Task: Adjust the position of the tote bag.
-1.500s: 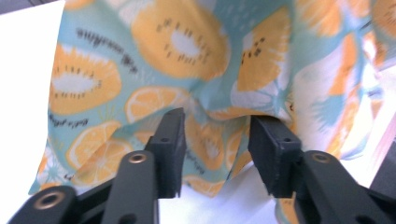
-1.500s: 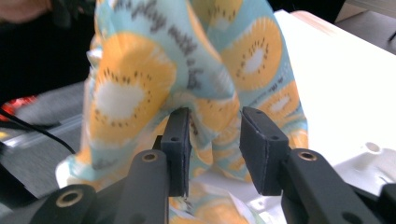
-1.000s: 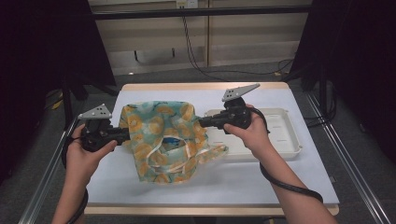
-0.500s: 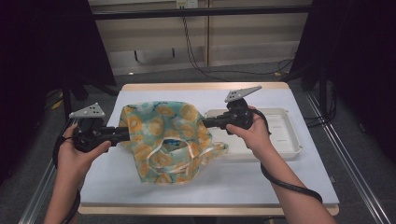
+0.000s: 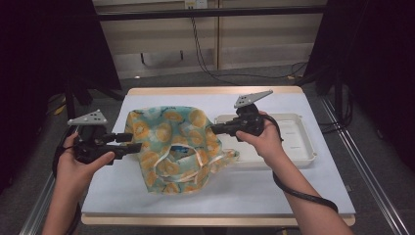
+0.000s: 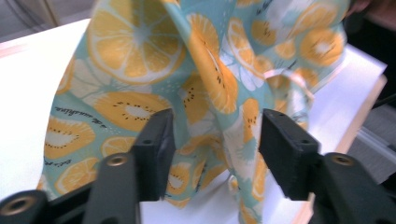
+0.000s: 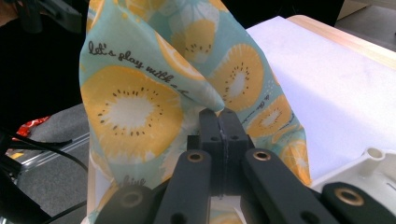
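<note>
Fruit-print bag (image 5: 173,149) lies on the white table cover (image 5: 274,191), left of centre, its right edge overlapping the white plastic tray (image 5: 298,142). Soft thin fabric, teal ground with orange citrus and kiwi slices; pale looped handles (image 5: 183,161) rest across its middle in the high view. How far the fabric runs under itself cannot be made out; the folds hide the opening.

Right gripper (image 7: 219,122): jaws pressed flat together on a pinch of the bag's edge, cloth rising above them in a peak. This view alone shows script lettering printed on the fabric, cut off at the fold. A rounded corner of the tray sits at its lower right. In the high view the jaw tips are too small to read; the hand (image 5: 264,139) wraps the body.

Left gripper (image 6: 215,140): jaws spread wide, crumpled cloth hanging between and behind them. Whether either ribbed pad touches the fabric cannot be told. The picture is motion-blurred. In the high view it sits at the bag's left edge, near the table's left side.
</note>
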`<state>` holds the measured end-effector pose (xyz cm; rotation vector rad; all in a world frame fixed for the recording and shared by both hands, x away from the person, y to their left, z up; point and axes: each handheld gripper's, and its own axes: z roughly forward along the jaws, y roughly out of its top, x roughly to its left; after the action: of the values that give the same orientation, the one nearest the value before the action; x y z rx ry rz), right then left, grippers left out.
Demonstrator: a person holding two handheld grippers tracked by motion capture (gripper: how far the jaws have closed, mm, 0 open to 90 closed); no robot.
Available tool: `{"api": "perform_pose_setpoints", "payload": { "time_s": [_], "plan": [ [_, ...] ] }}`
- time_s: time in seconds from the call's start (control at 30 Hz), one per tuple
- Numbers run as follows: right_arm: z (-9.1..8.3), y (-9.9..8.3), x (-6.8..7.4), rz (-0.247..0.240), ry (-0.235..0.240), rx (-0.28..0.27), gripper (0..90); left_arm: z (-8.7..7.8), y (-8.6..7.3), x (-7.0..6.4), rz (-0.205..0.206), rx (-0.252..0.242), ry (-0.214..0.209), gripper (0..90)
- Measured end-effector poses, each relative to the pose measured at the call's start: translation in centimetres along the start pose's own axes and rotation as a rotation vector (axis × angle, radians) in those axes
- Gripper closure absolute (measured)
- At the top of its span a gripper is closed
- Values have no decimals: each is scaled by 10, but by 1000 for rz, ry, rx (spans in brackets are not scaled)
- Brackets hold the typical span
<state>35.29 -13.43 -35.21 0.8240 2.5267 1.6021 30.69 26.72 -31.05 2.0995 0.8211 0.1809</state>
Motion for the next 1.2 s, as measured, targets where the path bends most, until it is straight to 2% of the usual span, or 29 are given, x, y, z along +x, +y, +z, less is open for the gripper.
{"api": "perform_pose_setpoints", "payload": {
  "time_s": [0.07,0.1,0.13,0.17,0.2,0.23,0.27,0.3,0.43,0.47,0.5,0.53,0.6,0.63,0.73,0.93,0.97,1.0,1.2],
  "plan": [
    [1,0,0,1,-3,3,900,3,1,0,3,7,6,466],
    [1,0,0,1,-3,3,900,6,2,0,20,39,23,466],
    [0,0,1,1,-3,4,900,9,3,0,31,47,36,509],
    [0,0,1,0,-5,4,900,10,3,1,31,59,11,604],
    [0,0,0,0,-8,6,900,13,4,1,18,79,-4,790],
    [0,-1,0,0,-7,5,900,13,4,1,18,79,-4,844],
    [0,-1,0,1,-11,7,900,11,8,-2,12,108,15,886],
    [0,-1,-1,5,-16,10,900,11,8,-2,12,108,15,900],
    [-3,0,-3,10,-23,6,900,-3,26,-4,7,86,42,900],
    [-5,1,-5,14,-30,1,900,-7,36,-5,1,79,54,900],
    [-5,1,-6,14,-29,3,900,-7,36,-5,1,79,54,900],
    [-6,1,-6,11,-40,9,900,-13,47,-5,-2,60,41,900],
    [-6,0,-7,9,-49,13,900,-16,53,-5,-9,43,35,900],
    [-5,-2,-9,18,-51,15,900,-20,61,-4,-3,32,48,900],
    [-4,-6,-12,26,-55,27,900,-21,70,-1,-4,27,53,900],
    [-3,-13,-16,34,-67,66,900,-22,74,0,-1,26,71,900],
    [-3,-15,-17,31,-70,73,900,-22,74,0,-11,23,70,900],
    [-3,-17,-18,36,-70,85,900,-21,75,3,-4,28,84,900],
    [-2,-15,-16,32,-64,84,896,-19,78,9,-22,35,93,900]
  ]
}}
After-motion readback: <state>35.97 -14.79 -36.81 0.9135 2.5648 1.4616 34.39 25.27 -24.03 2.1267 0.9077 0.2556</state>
